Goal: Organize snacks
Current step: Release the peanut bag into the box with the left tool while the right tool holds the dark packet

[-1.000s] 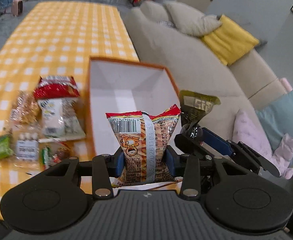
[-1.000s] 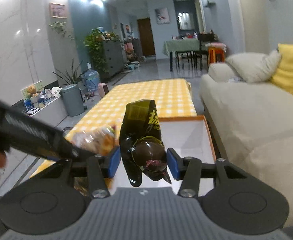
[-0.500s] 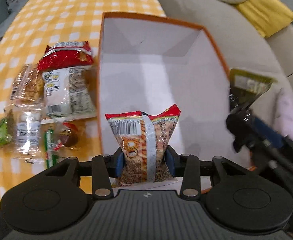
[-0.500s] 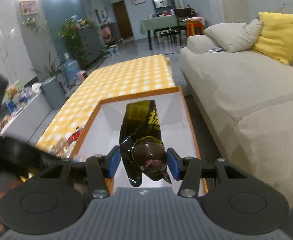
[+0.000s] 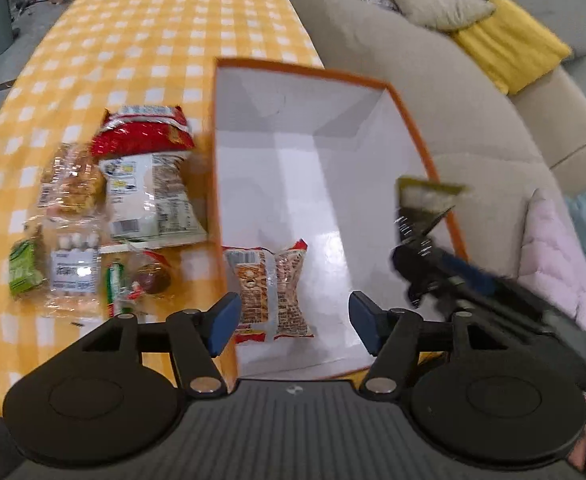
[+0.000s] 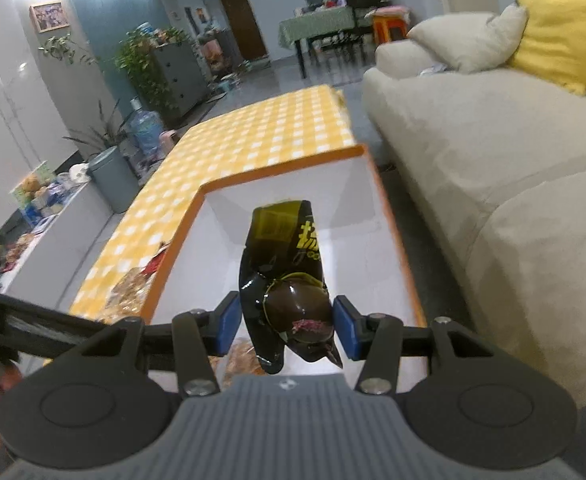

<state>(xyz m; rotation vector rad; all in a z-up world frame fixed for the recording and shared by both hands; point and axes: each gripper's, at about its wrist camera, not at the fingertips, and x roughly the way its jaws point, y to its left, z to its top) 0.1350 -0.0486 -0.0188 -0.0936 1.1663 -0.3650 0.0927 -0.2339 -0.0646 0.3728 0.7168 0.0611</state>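
Observation:
An orange box with a white inside (image 5: pixel 413 128) stands on the yellow checked table. My left gripper (image 5: pixel 291 322) is open above its near end; an orange snack packet (image 5: pixel 271 292) lies on the box floor between the spread fingers. My right gripper (image 6: pixel 287 326) is shut on a dark olive snack packet (image 6: pixel 289 276) and holds it over the box (image 6: pixel 277 170). From the left wrist view, that packet (image 5: pixel 423 200) and the right gripper (image 5: pixel 421 268) sit at the box's right wall.
Several loose snacks lie left of the box: a red and white bag (image 5: pixel 149 164), a clear bread pack (image 5: pixel 71 184), a green packet (image 5: pixel 23 268), small sweets (image 5: pixel 141 280). A beige sofa (image 6: pixel 493 152) with cushions runs along the right.
My left gripper has opened and let the orange packet drop onto the box floor. My right gripper, still holding the dark packet, has moved over the box.

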